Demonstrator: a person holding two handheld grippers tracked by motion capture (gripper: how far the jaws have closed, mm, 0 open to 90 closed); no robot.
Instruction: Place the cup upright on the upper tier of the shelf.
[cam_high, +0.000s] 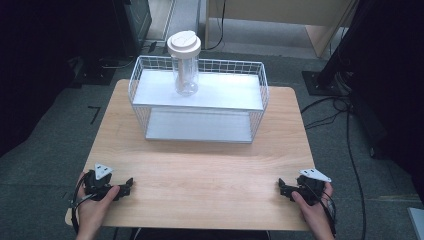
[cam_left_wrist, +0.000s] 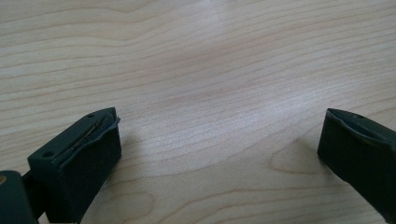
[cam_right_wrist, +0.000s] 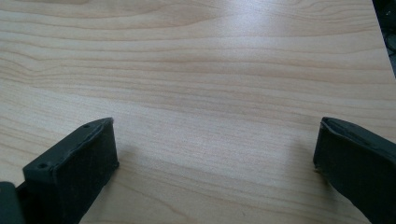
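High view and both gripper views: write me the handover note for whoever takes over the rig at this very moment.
Left gripper: open, nothing between its jaws, resting low at the near left corner of the wooden table.
Right gripper: open, also holding nothing, at the near right corner.
Clear bottle with a white lid: upright on the top shelf of the white wire rack at the far side of the table, toward the shelf's back edge. The lower shelf is bare.
Done: nothing visibly in hand; both grippers are far from the bottle.
Left: probably reach forward to the rack and grasp the bottle, likely around its body below the lid.
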